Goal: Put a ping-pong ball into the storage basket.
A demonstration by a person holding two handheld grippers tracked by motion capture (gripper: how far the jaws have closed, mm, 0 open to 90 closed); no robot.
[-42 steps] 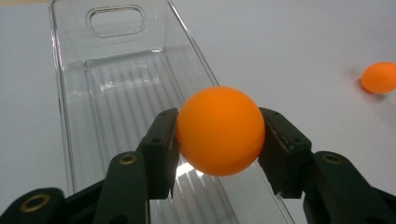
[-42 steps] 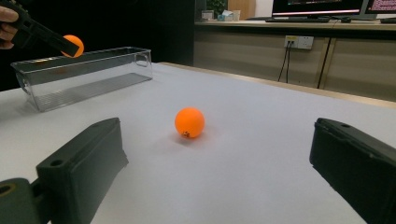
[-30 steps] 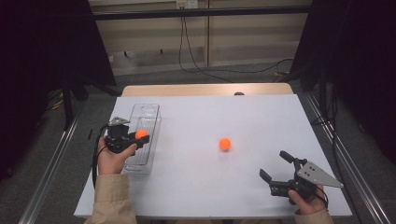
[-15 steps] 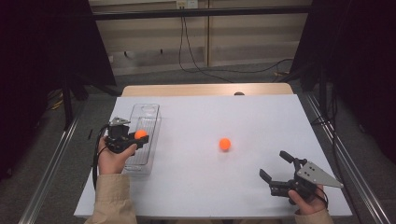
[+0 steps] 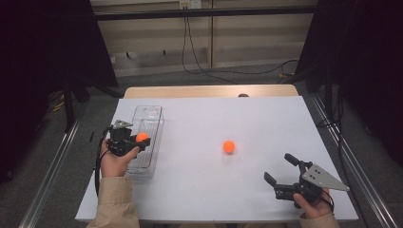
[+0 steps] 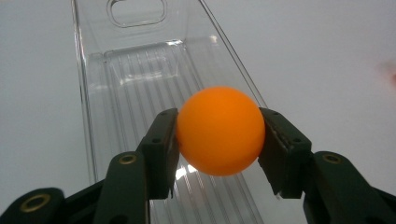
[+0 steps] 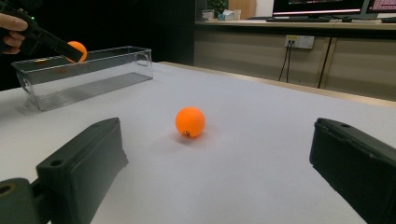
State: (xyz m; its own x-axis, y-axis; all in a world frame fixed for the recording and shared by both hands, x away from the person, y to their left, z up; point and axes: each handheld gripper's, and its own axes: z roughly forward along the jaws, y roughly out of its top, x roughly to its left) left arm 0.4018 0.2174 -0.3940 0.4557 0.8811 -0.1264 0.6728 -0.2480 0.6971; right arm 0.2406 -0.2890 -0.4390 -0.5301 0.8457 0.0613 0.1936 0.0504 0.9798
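Note:
My left gripper [image 5: 139, 139] is shut on an orange ball [image 6: 219, 129] and holds it above the near end of a clear plastic bin [image 5: 148, 135] at the table's left side. The two black pads [image 6: 161, 149] press the ball from both sides, with the bin's ribbed floor [image 6: 135, 88] below. A second orange ball [image 5: 228, 146] lies free on the white table near its middle; it shows between the jaws in the right gripper view [image 7: 190, 122], some way off. My right gripper [image 5: 280, 170] rests open near the front right edge, nothing between its jaws.
The white table [image 5: 266, 118] has a wooden strip along its far edge. Metal rails run along both sides of the table, and cables lie on the floor beyond. In the right gripper view the held ball [image 7: 76, 49] and bin [image 7: 84, 77] show at far left.

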